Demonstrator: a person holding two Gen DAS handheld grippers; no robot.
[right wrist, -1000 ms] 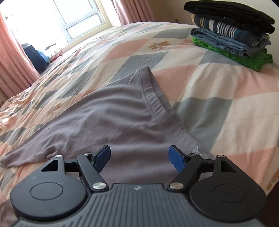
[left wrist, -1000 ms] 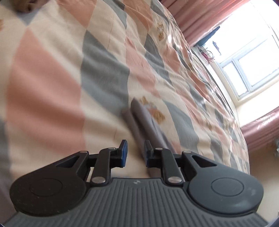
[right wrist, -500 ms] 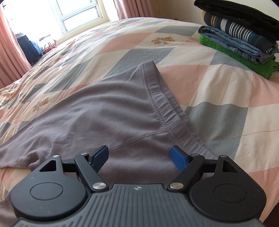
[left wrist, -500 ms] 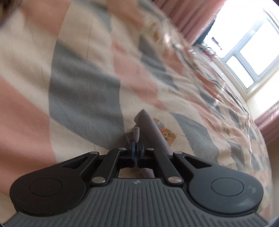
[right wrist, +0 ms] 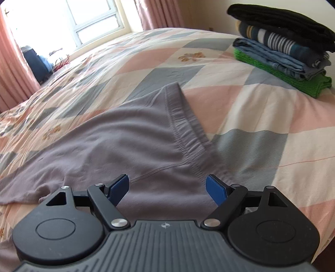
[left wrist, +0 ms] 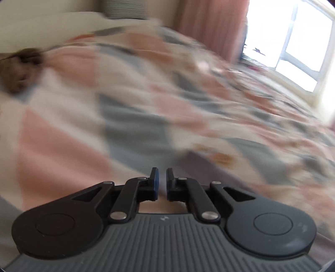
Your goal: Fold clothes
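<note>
Count: one grey garment [right wrist: 129,142], two tools, one stack [right wrist: 282,48] of four folded pieces (black on top, then striped, blue, green at the bottom), one window [right wrist: 62,18].

Garment: spread flat on the checked bed [right wrist: 272,108], waistband running away from the right tool to a far corner.

Stack: beyond the garment and to its right, well apart from it, near the bed's far edge.

Window: far beyond the garment to the left, with a pink curtain [right wrist: 12,62] beside it.

Right tool [right wrist: 167,188]: low over the garment's near part, tipped downward. Jaws wide and have just been opening. Cloth lies between the blue pads [right wrist: 120,186] but neither pad presses on it.

Left tool [left wrist: 162,182]: pointed downward at the garment's edge, view badly motion-blurred. Jaws all but closed, only a thin slit between them, and no cloth seen in the slit. Grey cloth shows just past the tips and to their right.

One brown blurred lump [left wrist: 18,69] far from the garment at upper left. Cannot tell what it is.
</note>
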